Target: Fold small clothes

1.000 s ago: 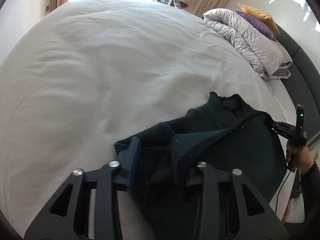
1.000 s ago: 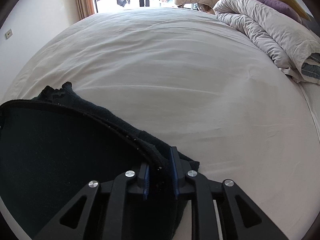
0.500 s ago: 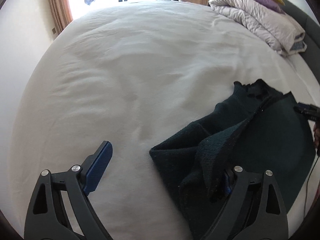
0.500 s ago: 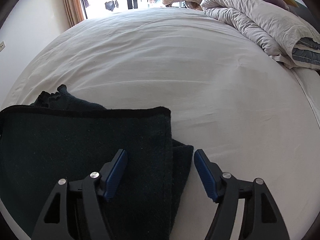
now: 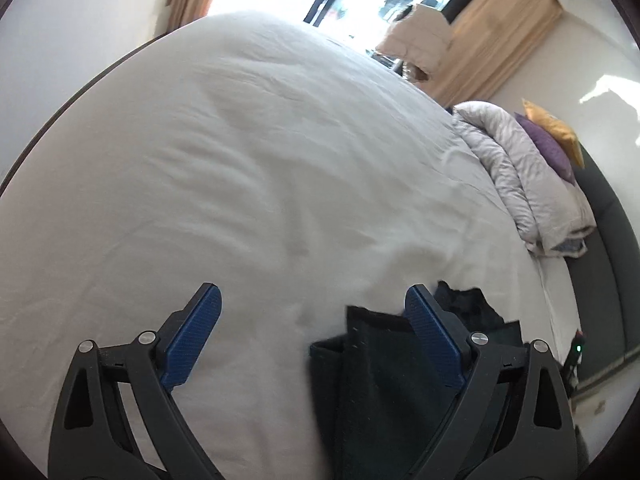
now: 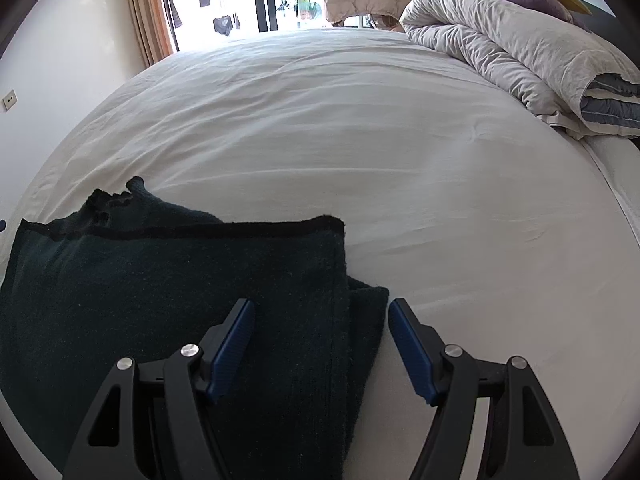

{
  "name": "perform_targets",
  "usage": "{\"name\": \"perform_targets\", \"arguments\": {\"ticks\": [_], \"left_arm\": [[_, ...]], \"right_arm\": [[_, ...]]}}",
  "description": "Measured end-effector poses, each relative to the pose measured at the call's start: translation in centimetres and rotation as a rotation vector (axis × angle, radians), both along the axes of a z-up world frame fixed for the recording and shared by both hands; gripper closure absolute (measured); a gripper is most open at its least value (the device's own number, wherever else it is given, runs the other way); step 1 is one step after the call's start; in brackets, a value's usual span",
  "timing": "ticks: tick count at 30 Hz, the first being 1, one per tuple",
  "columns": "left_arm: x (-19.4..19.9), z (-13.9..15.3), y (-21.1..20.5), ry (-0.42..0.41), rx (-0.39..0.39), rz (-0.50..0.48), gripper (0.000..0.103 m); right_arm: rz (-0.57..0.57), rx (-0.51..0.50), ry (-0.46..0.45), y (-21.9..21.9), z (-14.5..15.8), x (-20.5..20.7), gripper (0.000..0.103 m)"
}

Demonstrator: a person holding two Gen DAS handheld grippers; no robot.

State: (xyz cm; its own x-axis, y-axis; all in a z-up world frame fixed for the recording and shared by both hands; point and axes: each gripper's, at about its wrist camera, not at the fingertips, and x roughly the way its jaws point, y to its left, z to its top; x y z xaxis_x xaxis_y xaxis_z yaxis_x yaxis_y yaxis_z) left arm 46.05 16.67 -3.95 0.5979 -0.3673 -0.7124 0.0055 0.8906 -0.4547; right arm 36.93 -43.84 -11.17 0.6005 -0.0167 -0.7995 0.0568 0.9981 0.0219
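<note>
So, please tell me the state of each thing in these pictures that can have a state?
left gripper: open, holding nothing
right gripper: open, holding nothing
dark garment: folded over, lying flat on the bed, released
bed sheet: spread out, lightly wrinkled
grey duvet: bundled at the head of the bed

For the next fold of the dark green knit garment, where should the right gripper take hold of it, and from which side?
Probably the garment's far right corner, where the black-trimmed hem meets the folded side. It lies flat on the white sheet with bare bed beyond it, so the open right gripper could slide in low from the right, one finger under the edge.
</note>
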Motion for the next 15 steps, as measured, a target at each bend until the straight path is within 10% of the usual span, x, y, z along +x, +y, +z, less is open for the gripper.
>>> {"name": "perform_targets", "arguments": {"ticks": [5,15], "left_arm": [[-3.7,-0.9,-4.8,0.021,0.118,-0.117,0.009],[-15.7,-5.7,-7.7,0.096,0.027,-0.206,0.01]], "right_arm": [[-0.047,0.097,-0.092,-0.9,1.7,-2.9,0.031],[-0.074,0.283,-0.115,-3.4,1.9,-8.9,0.031]]}}
